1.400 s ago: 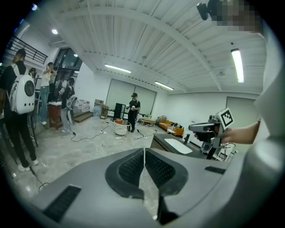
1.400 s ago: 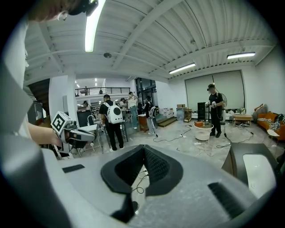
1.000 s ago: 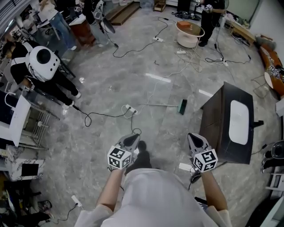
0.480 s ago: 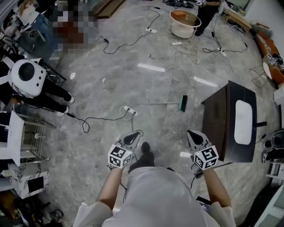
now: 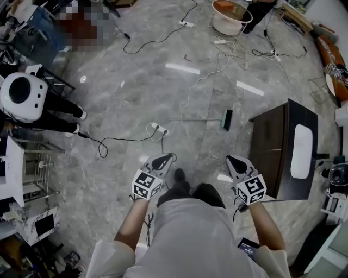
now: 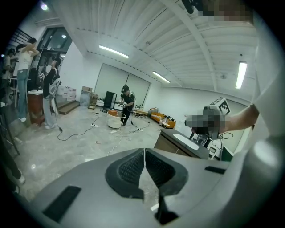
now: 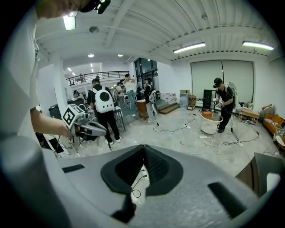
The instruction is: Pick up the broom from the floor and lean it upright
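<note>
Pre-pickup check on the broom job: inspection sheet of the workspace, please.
Surface: grey stone floor, glossy.
Job's things: broom lying flat on the floor, green head toward the dark cabinet; untouched.
Clutter: round tub far ahead.
Grippers: left gripper and right gripper both shut, empty, short of the broom.
Cables: power strip and black cable beside the broom's handle end.
Surroundings: person with white backpack at left; cabinet carries a white basin.

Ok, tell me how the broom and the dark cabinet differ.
The broom lies flat on the floor; the dark cabinet stands upright. The broom is thin, with a pale handle and green head; the dark cabinet is bulky, with a white basin on top. Both rest on that floor, close but apart.
</note>
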